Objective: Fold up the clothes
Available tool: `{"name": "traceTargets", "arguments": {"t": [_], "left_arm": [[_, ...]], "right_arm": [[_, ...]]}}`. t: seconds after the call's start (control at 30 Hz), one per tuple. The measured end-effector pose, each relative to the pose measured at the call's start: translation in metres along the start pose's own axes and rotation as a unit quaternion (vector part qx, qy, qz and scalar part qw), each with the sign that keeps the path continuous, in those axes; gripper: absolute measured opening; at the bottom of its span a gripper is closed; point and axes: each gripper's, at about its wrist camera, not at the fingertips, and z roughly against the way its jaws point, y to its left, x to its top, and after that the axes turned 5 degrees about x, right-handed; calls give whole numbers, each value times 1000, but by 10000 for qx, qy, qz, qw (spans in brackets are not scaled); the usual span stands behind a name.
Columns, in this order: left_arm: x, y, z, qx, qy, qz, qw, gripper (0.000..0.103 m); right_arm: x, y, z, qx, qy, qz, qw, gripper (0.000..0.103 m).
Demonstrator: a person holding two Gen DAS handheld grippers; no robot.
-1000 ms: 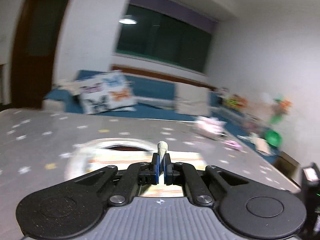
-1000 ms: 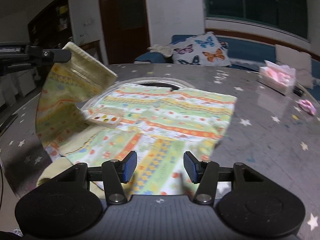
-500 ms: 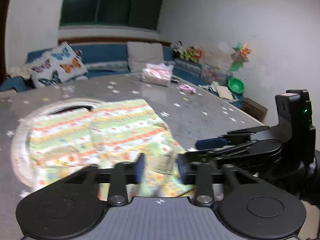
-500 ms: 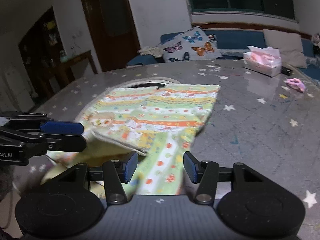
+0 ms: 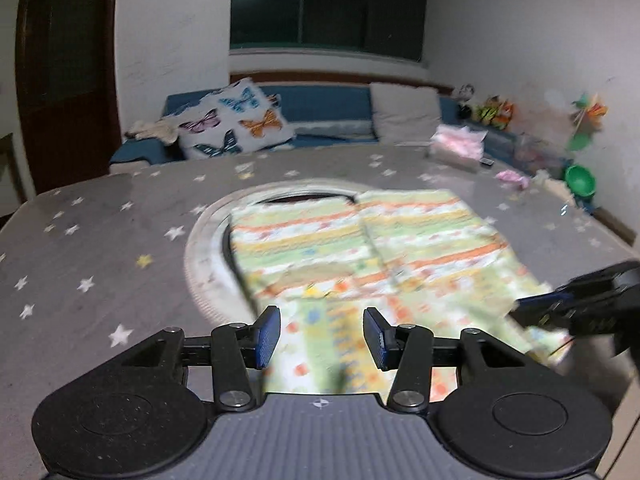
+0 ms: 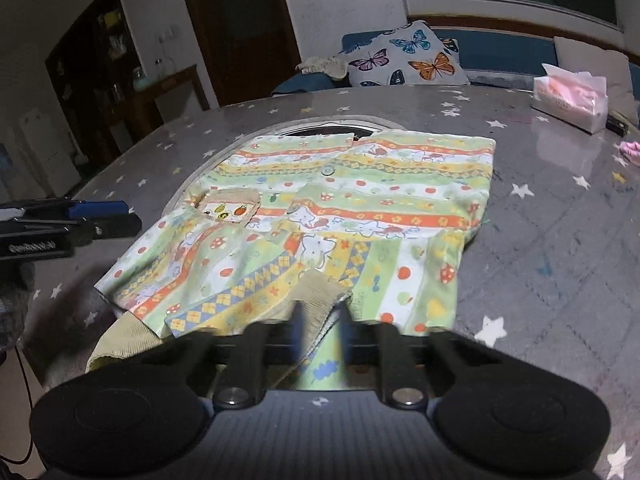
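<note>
A child's patterned shirt (image 6: 340,220) in green, yellow and orange lies on the grey star-print table (image 6: 560,220), its sleeves folded in over the body. It also shows in the left wrist view (image 5: 360,248). My left gripper (image 5: 322,334) is open and empty over the shirt's near hem. It appears at the left edge of the right wrist view (image 6: 80,220). My right gripper (image 6: 320,328) is blurred with its fingers narrowing around the beige ribbed cuff (image 6: 320,292); it also shows at the right of the left wrist view (image 5: 580,304).
A pink tissue pack (image 6: 572,96) stands at the table's far right. A small pink item (image 6: 632,148) lies near the right edge. A round inset ring (image 5: 208,240) lies under the shirt. A blue sofa with a butterfly pillow (image 5: 236,124) is behind the table.
My left gripper let go of the sleeve it held raised, opened, and drew back to the near hem. The sleeve now lies folded on the shirt. My right gripper's fingers have closed in around the cuff.
</note>
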Motion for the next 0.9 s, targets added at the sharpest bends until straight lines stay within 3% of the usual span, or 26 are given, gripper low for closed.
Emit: {"name": "traceTargets", "arguments": {"t": [0.23,0.37,0.47,0.6,0.77,0.9], "left_arm": [[-17,-1,-9,150,136,-445,9988,49],[-26,-4,-19,312,252,-777,9962,49],[-25,-3,-15,351,222,-903,9951,49],[-11,-4,-13,302,55,-939,9951,48],[-13,-22,-28,105,149,-1209,9925,48],[-26,-31,-22,116,-16,-1734,9848,48]], "right_arm": [[22,12,13,-703,-364,920,9926,6],[20,2,-7,-691,65,840,9940,8],[14,0,-9,-747,124,871,9933,12],[22,5,7,-572,-198,896,9941,16],[15,14,-5,-91,11,968,9953,18],[-2,22,-3,65,190,1275,9916,34]]}}
